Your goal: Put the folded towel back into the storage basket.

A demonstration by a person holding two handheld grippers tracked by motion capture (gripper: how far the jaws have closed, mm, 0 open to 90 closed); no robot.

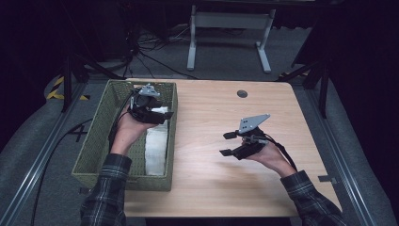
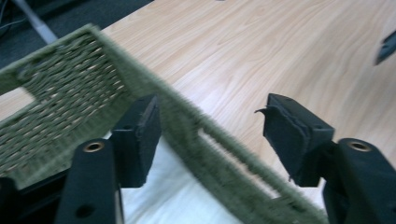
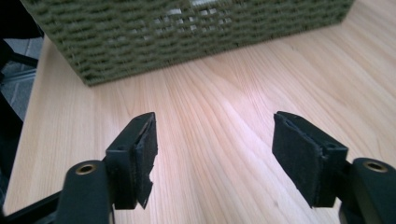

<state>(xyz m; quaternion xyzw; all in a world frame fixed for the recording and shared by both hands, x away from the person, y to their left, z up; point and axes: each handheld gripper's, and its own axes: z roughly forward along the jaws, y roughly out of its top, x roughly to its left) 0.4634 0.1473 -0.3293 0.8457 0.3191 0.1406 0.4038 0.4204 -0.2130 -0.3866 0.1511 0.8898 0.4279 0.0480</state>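
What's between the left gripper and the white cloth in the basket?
The basket's right rim sits between the open jaws of the left gripper: one jaw inside over the white cloth, one outside over the table. Nothing else visible blocks it.

White cloth (image 1: 156,141) partly behind basket wall (image 1: 171,136)
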